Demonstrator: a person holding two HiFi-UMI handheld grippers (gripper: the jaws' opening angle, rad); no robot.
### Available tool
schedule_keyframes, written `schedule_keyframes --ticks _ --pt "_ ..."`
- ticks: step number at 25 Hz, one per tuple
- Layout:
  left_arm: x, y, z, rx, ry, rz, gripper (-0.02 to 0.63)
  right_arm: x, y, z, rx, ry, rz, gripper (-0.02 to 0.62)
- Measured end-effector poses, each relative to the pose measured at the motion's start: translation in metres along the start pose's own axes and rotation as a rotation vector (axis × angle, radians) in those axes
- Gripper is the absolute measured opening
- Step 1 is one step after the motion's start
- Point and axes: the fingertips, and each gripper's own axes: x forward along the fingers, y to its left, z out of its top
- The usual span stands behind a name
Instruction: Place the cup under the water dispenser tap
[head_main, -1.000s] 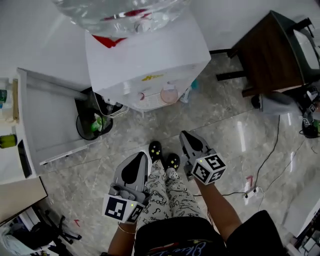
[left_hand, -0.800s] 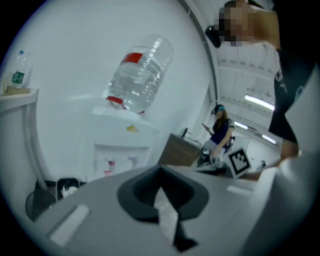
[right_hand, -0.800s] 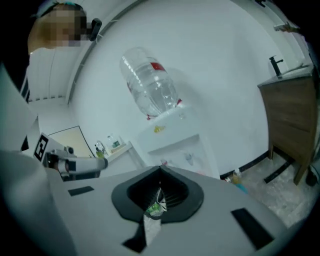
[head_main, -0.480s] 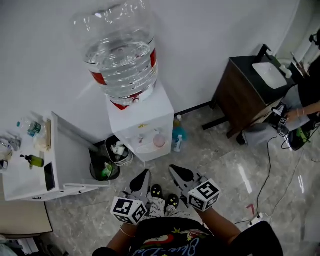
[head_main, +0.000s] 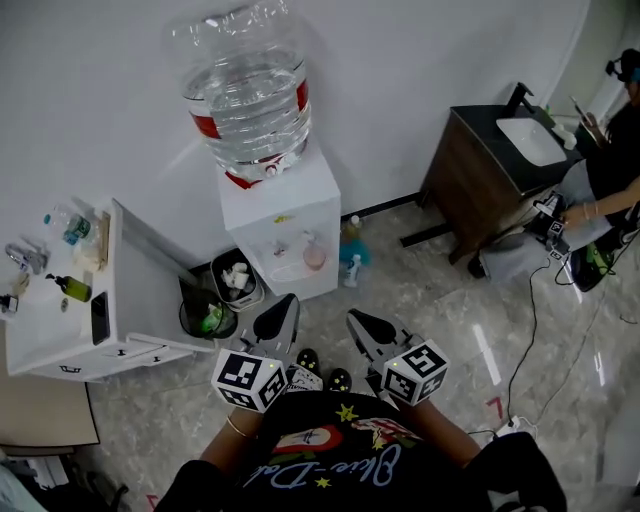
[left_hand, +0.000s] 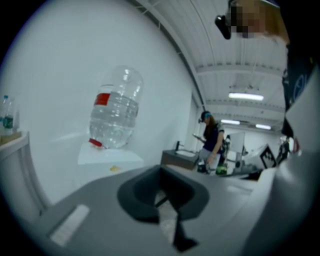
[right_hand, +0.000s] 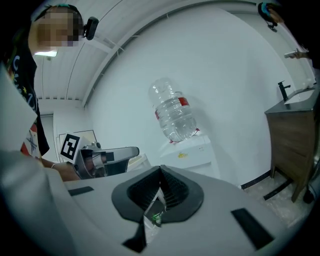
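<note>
The white water dispenser (head_main: 285, 215) stands against the wall with a large clear bottle (head_main: 245, 85) on top. A pink cup (head_main: 314, 257) sits in its front recess, below the taps. My left gripper (head_main: 279, 318) and right gripper (head_main: 363, 332) are held side by side in front of my body, well short of the dispenser, both shut and empty. In the left gripper view the bottle (left_hand: 114, 112) shows beyond my shut left gripper (left_hand: 161, 172). In the right gripper view the bottle (right_hand: 172, 112) and dispenser top (right_hand: 192, 150) show beyond my shut right gripper (right_hand: 161, 172).
A white cabinet (head_main: 120, 320) with small bottles stands at the left, with a black bin (head_main: 205, 318) and a second bin (head_main: 236, 280) beside the dispenser. Blue bottles (head_main: 350, 262) stand at its right. A dark sink cabinet (head_main: 490, 165), a person (head_main: 610, 140) and floor cables (head_main: 535, 320) are further right.
Both grippers have risen and stayed shut. The head view has lifted from the floor and feet, so the whole dispenser and the wall now show.
</note>
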Motion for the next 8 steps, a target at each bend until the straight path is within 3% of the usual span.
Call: schedule_keyframes --ticks 3,8 --pt "-0.006 0.002 0.002 -0.028 -0.02 0.007 -0.011 -0.003 0.001 0.003 0.008 -0.026 -0.004 0.014" --pt "-0.014 -0.007 0.001 0.063 -0.008 -0.004 -0.011 -0.006 0.012 0.002 0.007 -0.037 0.026 0.014"
